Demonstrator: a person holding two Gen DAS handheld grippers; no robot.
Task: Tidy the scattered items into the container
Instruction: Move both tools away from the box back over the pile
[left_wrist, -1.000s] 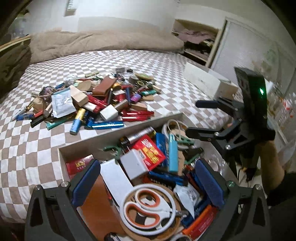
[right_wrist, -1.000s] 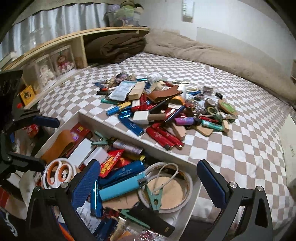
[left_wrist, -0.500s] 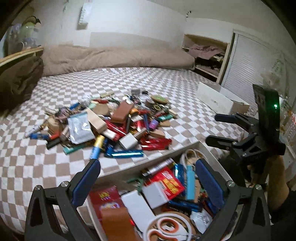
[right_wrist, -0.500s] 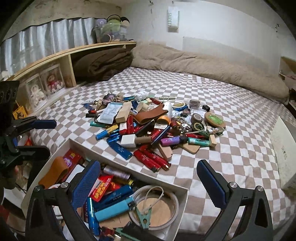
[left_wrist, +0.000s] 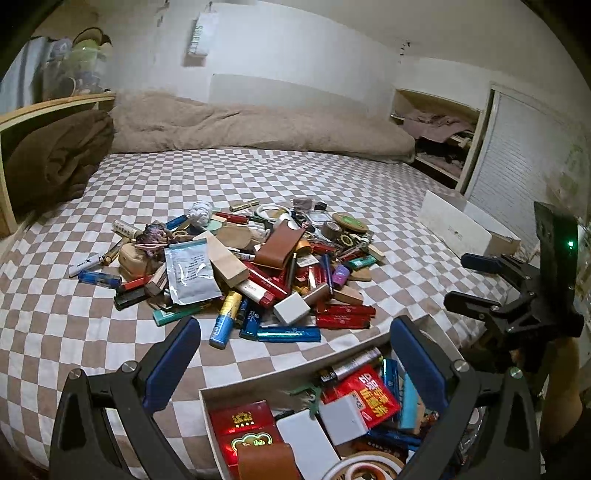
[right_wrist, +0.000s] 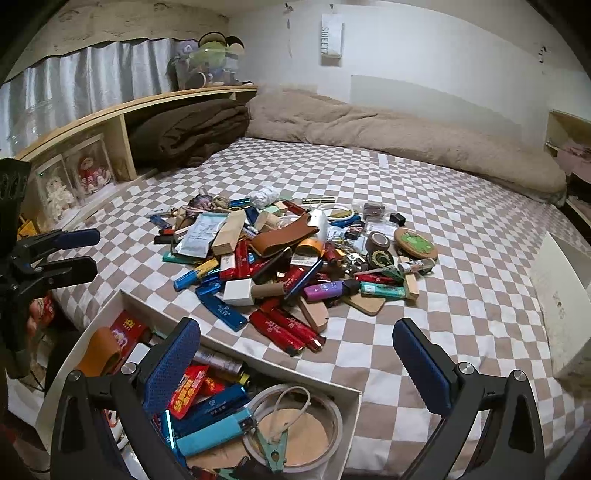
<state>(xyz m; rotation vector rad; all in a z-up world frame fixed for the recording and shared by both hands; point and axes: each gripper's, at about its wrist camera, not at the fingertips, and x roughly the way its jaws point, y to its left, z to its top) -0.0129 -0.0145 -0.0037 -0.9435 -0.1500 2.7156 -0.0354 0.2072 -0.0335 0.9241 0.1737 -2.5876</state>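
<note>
Both my hand-held grippers are spread wide and hold nothing: the left (left_wrist: 291, 358) and the right (right_wrist: 295, 360) hover above the box (right_wrist: 236, 345) at the bed's (right_wrist: 461, 229) near edge. The pile (left_wrist: 255, 266) lies mid-bed; its nearest blue lighter (left_wrist: 289, 334) lies crosswise.

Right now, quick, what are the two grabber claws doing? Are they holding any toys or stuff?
Left gripper: open, holding nothing, above the edge of the box.
Right gripper: open, holding nothing, pointing toward the pile on the bed.
</note>
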